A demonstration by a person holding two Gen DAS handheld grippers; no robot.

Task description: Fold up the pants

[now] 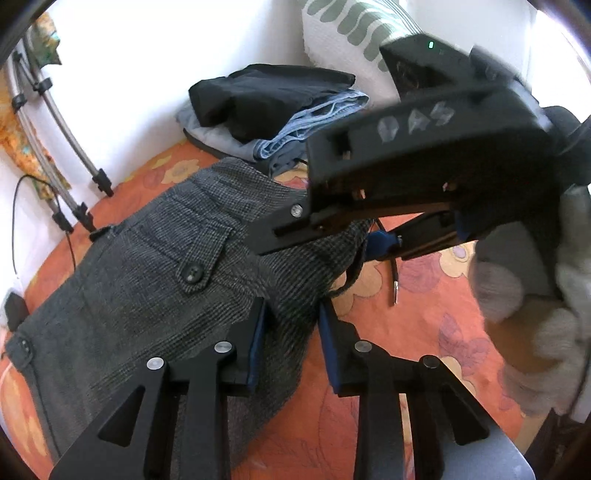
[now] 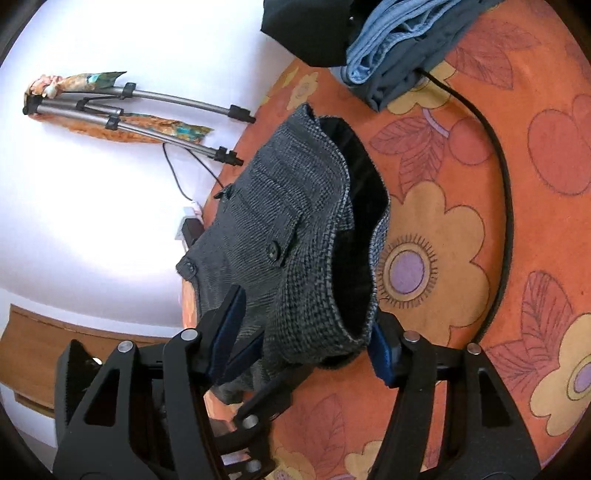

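Observation:
The grey tweed pants (image 1: pixel 155 266) lie on an orange flowered bedspread (image 1: pixel 424 306), waist end up, with a buttoned pocket flap (image 1: pixel 192 275). My left gripper (image 1: pixel 291 336) has its jaws around a raised fold of the pants fabric. My right gripper (image 1: pixel 369 240) reaches in from the right and pinches the pants' edge beyond the left one. In the right wrist view the pants (image 2: pixel 288 229) hang lifted, the dark lining of the waist opening showing, and my right gripper (image 2: pixel 306 339) holds the edge between its blue pads.
A stack of folded clothes (image 1: pixel 273 107), black on top of blue denim, sits at the back by a leaf-patterned pillow (image 1: pixel 354 29). A folded tripod (image 1: pixel 55 122) leans on the white wall at left. A black cable (image 2: pixel 498 177) runs across the bedspread.

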